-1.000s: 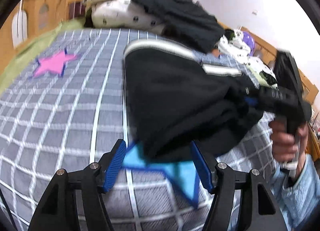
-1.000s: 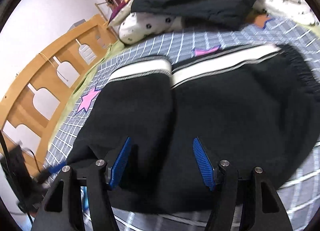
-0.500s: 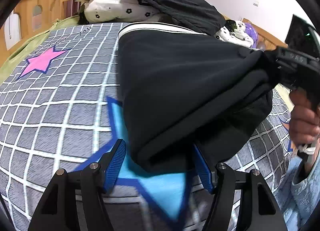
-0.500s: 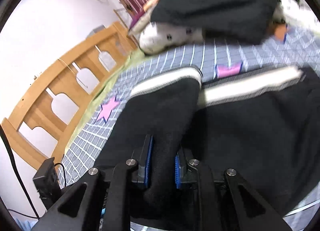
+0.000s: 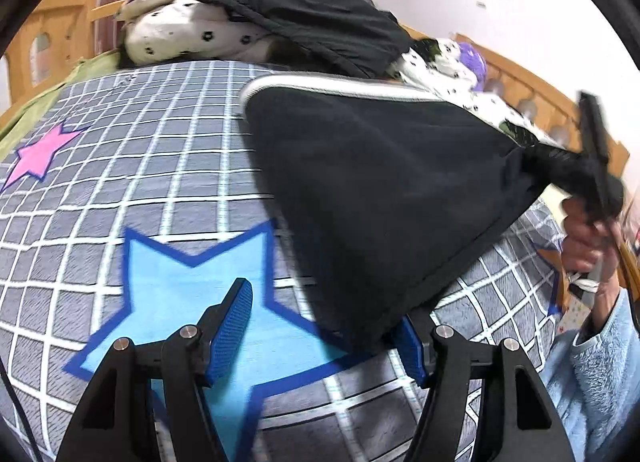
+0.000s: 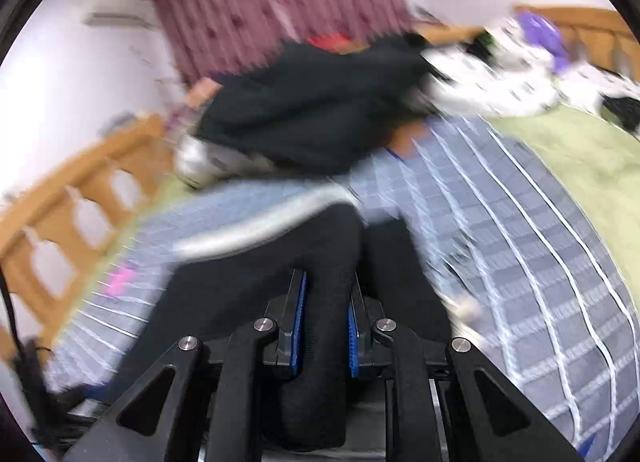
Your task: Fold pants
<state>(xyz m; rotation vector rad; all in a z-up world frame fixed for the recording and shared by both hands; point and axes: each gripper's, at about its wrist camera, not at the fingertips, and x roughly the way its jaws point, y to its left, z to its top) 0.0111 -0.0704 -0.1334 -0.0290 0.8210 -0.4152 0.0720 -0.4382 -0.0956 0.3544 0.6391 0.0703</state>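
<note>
The black pants (image 5: 380,190) with a white-striped waistband (image 5: 340,84) lie on the checked bedspread (image 5: 140,166). One side of them is lifted and stretched taut to the right. In the left wrist view my right gripper (image 5: 536,162) pinches that bunched cloth, gripped by a hand in a pale blue sleeve. In the right wrist view the right gripper (image 6: 326,322) is shut, its blue pads squeezing a fold of the pants (image 6: 248,302). My left gripper (image 5: 322,338) stands open low over the bed. The pants' lower corner drapes against its right finger (image 5: 412,346), and only bedspread shows between the pads.
A pile of spotted pillows and a dark garment (image 5: 304,18) fills the head of the bed. A wooden bed rail (image 5: 520,74) runs along the right and another (image 6: 60,230) along the left. A green blanket (image 6: 568,150) lies beside the bedspread, which carries a blue star (image 5: 180,294).
My right gripper closed on a fold of the pants and pulled it up and away. The cloth slid out from between the left fingers toward the right as the left gripper drew back.
</note>
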